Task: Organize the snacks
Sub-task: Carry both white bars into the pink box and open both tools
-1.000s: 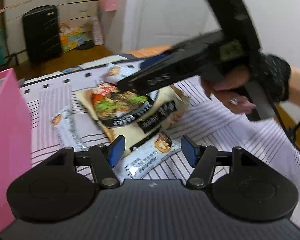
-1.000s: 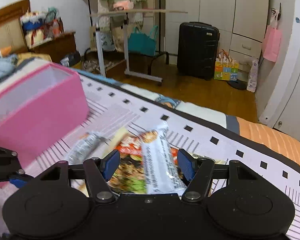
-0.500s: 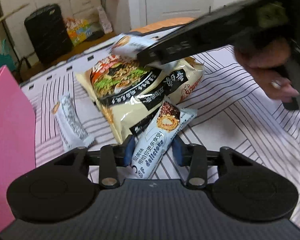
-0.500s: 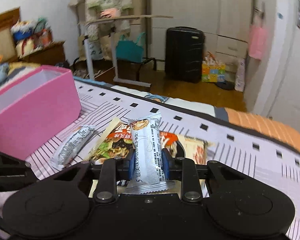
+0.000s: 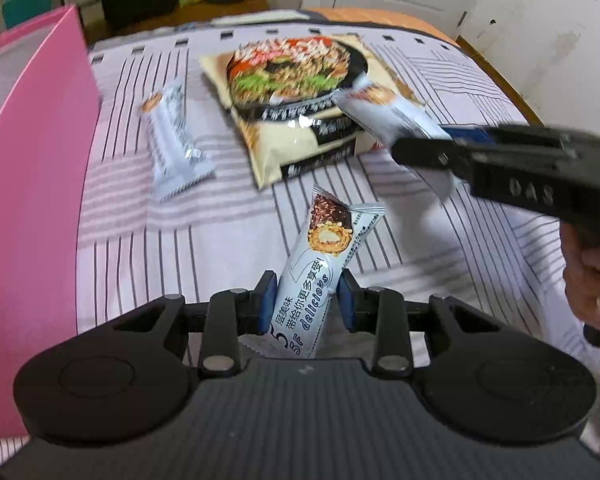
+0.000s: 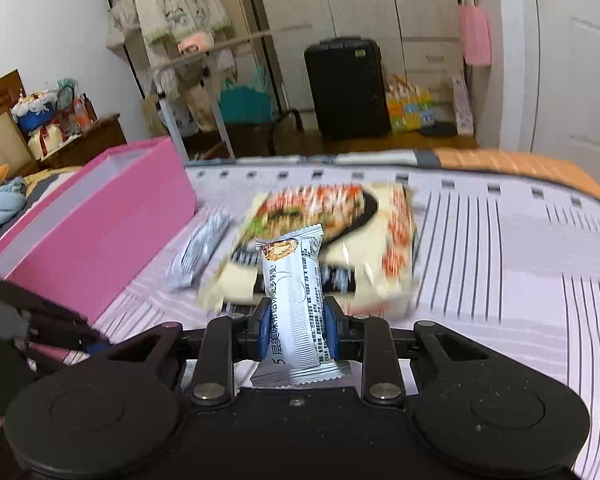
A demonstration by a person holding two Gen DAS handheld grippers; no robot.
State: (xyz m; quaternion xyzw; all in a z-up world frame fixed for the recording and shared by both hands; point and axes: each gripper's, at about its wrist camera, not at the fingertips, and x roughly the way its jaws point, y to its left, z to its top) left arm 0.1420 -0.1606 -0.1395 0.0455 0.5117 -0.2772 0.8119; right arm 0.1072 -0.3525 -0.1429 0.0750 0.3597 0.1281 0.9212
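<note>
My left gripper (image 5: 306,300) is shut on a light-blue wafer snack bar (image 5: 324,256), lifted above the striped cloth. My right gripper (image 6: 294,322) is shut on a second wafer bar (image 6: 294,284) of the same kind; that gripper and its bar (image 5: 388,114) also show at the right of the left wrist view. A large noodle packet (image 5: 292,92) lies flat in the middle of the cloth, also seen as noodle packet (image 6: 332,236). A third wafer bar (image 5: 172,136) lies left of it, near the pink box (image 5: 32,184).
The pink box (image 6: 96,224) stands open-topped on the left of the striped cloth (image 6: 500,272). A person's hand (image 5: 592,272) holds the right gripper. Beyond the bed edge are a black suitcase (image 6: 346,88) and a clothes rack (image 6: 180,40).
Both grippers closed on their wafer bars and lifted them. The right gripper has swung from above the noodle packet to its right side; the left pulled its bar back off the packet.
</note>
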